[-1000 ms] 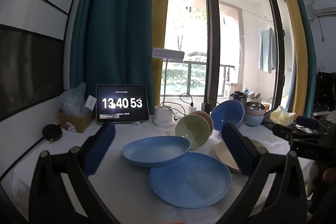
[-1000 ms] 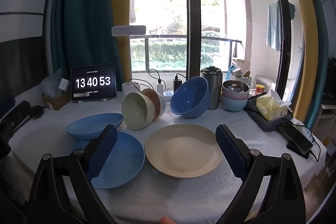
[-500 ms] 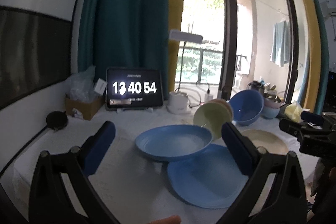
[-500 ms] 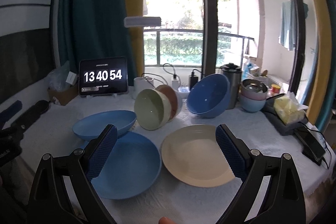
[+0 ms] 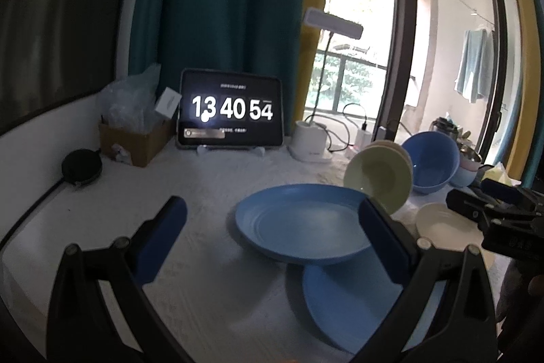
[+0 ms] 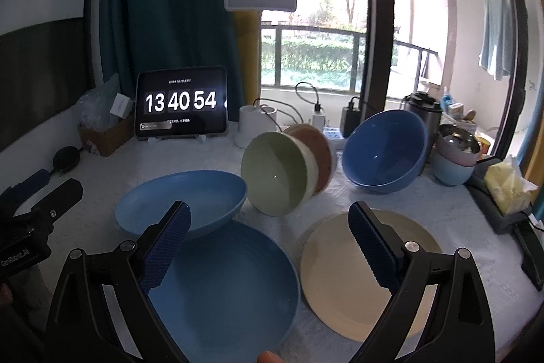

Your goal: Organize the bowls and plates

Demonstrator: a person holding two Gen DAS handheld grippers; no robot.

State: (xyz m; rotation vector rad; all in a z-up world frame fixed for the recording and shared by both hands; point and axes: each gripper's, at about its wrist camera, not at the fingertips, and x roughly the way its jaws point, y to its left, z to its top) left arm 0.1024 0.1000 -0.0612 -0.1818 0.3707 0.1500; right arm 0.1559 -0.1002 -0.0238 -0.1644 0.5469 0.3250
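Note:
A deep blue plate (image 5: 302,223) (image 6: 183,203) rests with its edge on a flat blue plate (image 5: 353,305) (image 6: 224,288). A cream plate (image 6: 370,271) (image 5: 445,223) lies to the right. A green bowl (image 6: 275,172) (image 5: 377,179) lies on its side, nested with cream and brown bowls. A large blue bowl (image 6: 387,152) (image 5: 431,162) leans behind. My left gripper (image 5: 272,233) is open, left of the deep plate. My right gripper (image 6: 268,244) is open above the flat blue and cream plates.
A tablet clock (image 6: 182,104) stands at the back left beside a cardboard box (image 5: 132,142). A white lamp base (image 5: 309,142), chargers, a steel kettle (image 6: 421,108), stacked small bowls (image 6: 454,159) and a tissue pack (image 6: 506,186) line the back and right. A white cloth (image 5: 210,186) covers the table.
Both grippers have moved forward and left toward the dishes, so the plates look larger. Both stay open. The dishes have not moved.

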